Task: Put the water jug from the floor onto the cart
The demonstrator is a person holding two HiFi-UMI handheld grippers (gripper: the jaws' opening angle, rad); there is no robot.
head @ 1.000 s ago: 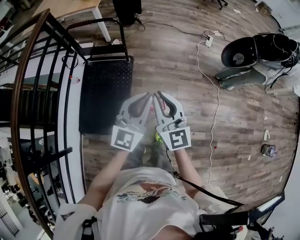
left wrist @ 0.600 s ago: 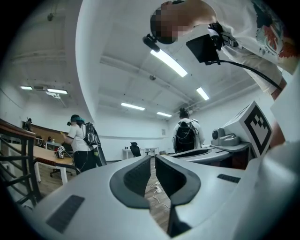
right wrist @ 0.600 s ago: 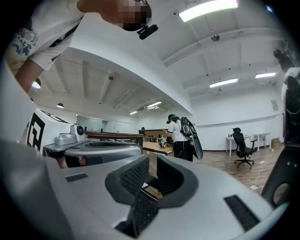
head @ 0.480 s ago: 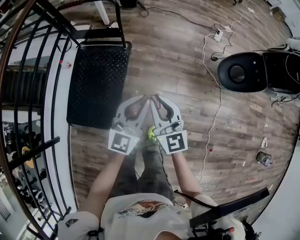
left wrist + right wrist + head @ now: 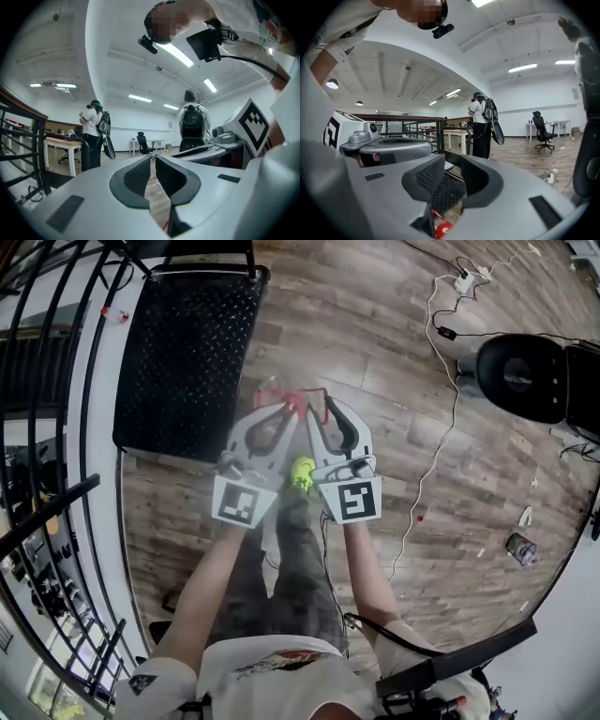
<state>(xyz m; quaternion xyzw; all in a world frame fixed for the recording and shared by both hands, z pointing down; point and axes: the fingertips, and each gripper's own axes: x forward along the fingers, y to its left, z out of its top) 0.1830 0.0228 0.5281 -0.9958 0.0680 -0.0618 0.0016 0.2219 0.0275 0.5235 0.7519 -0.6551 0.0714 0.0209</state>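
While the left gripper [image 5: 287,413] shows only a narrow, empty gap, the right gripper's [image 5: 317,411] jaws have just been opening, with nothing between them. Just beyond their tips the red-topped water jug [image 5: 267,395] sits on the floor, ungripped. Gripping it and lifting it onto the cart [image 5: 187,343] remain.

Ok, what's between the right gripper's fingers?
Nothing held. In the right gripper view the right gripper has just been opening; through the gap show the black cart deck and, lower, the water jug's red cap.
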